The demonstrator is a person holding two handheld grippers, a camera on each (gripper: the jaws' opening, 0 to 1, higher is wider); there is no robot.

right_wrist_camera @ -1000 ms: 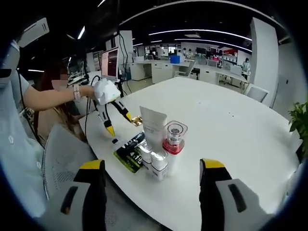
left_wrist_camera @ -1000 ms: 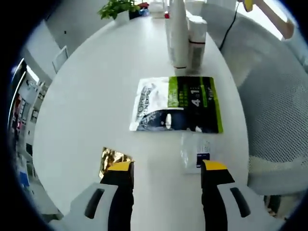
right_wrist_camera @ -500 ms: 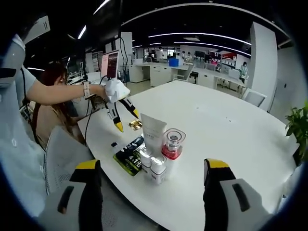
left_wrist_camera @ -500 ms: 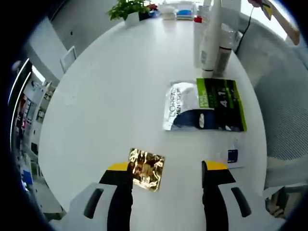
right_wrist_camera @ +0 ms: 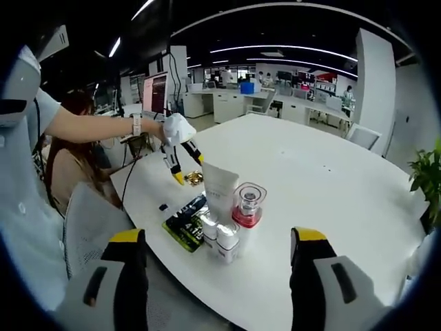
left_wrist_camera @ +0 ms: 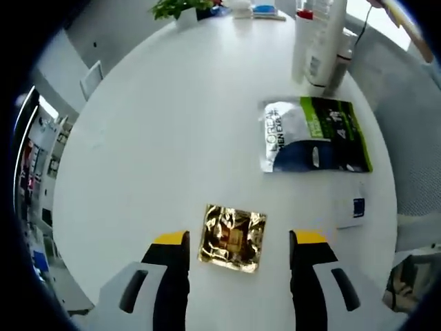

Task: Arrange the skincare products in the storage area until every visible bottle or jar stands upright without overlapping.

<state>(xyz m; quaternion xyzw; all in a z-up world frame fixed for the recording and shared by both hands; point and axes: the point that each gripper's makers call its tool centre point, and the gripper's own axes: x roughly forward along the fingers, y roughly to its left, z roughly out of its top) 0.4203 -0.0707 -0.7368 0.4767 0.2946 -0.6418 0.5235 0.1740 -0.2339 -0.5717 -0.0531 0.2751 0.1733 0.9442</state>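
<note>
The left gripper (left_wrist_camera: 238, 241) hangs with jaws released over a gold sachet (left_wrist_camera: 233, 237) lying flat on the white surface (left_wrist_camera: 158, 124). Beyond lie a small sample (left_wrist_camera: 350, 212) and a green pouch (left_wrist_camera: 315, 134), its print too small to read. A tube (left_wrist_camera: 318, 41) stands cut off at the top. The right gripper (right_wrist_camera: 217, 238), jaws spread and empty, faces upright bottles (right_wrist_camera: 222, 238) and a red-collared jar (right_wrist_camera: 247, 205).

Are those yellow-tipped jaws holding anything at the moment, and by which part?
Nothing is held. The left gripper stands open around the gold packet; the right gripper is open too.
</note>
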